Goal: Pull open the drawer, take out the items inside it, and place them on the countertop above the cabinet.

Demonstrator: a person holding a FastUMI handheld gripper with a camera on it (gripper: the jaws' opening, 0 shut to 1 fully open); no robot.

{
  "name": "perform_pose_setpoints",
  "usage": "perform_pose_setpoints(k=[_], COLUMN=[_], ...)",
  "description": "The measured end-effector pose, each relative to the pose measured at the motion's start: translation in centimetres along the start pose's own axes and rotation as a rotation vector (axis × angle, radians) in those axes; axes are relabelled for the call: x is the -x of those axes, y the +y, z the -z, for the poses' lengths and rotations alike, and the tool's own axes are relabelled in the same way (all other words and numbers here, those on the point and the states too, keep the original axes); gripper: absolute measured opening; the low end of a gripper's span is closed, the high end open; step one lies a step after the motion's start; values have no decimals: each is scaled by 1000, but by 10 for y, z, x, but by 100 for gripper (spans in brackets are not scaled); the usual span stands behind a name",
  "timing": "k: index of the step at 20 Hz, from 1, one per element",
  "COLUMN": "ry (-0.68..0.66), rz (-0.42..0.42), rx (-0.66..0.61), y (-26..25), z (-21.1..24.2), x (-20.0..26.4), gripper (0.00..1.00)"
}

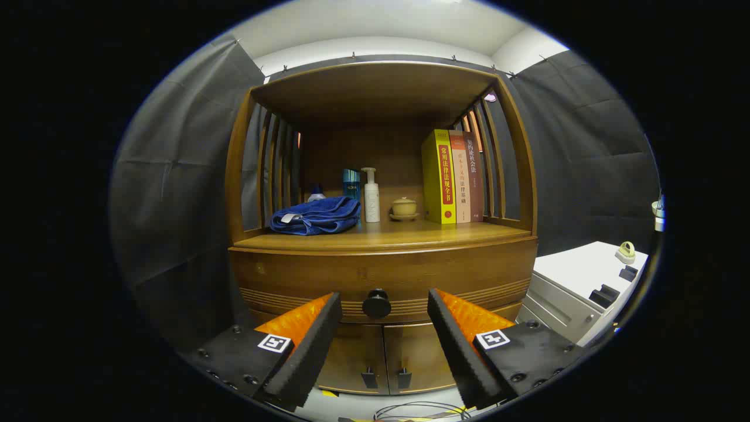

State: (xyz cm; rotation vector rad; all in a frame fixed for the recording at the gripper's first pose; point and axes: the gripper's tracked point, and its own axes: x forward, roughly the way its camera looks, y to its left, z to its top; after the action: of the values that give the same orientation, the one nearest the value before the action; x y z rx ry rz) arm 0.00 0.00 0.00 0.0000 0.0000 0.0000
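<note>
The gripper [384, 328], fingers spread wide and holding nothing, faces the closed drawer [384, 275] below the cabinet's countertop [410, 234]; its round knob [376, 303] sits dead ahead, centred between the fingertips.

Glossy wooden cabinet [381, 275], soft cloth towel [316, 215], matt dark knob [376, 303].

cabinet [381, 275]: brown wood, grooved band across drawer front | knob [376, 303]: black | towel [316, 215]: blue | pump bottle [371, 196]: white | box [351, 183]: teal | lidded cup [404, 206]: beige | books [454, 176]: yellow, orange, dark red | unit at lower right [580, 281]: white
</note>
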Motion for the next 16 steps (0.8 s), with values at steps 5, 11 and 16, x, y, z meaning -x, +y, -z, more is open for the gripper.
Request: perform_pose_setpoints(k=[5, 11, 16], ry=[12, 49, 86], rz=[-15, -6, 31], rx=[20, 19, 15], y=[10, 17, 16], z=[5, 29, 45], x=[-17, -55, -84], gripper=[99, 99, 92])
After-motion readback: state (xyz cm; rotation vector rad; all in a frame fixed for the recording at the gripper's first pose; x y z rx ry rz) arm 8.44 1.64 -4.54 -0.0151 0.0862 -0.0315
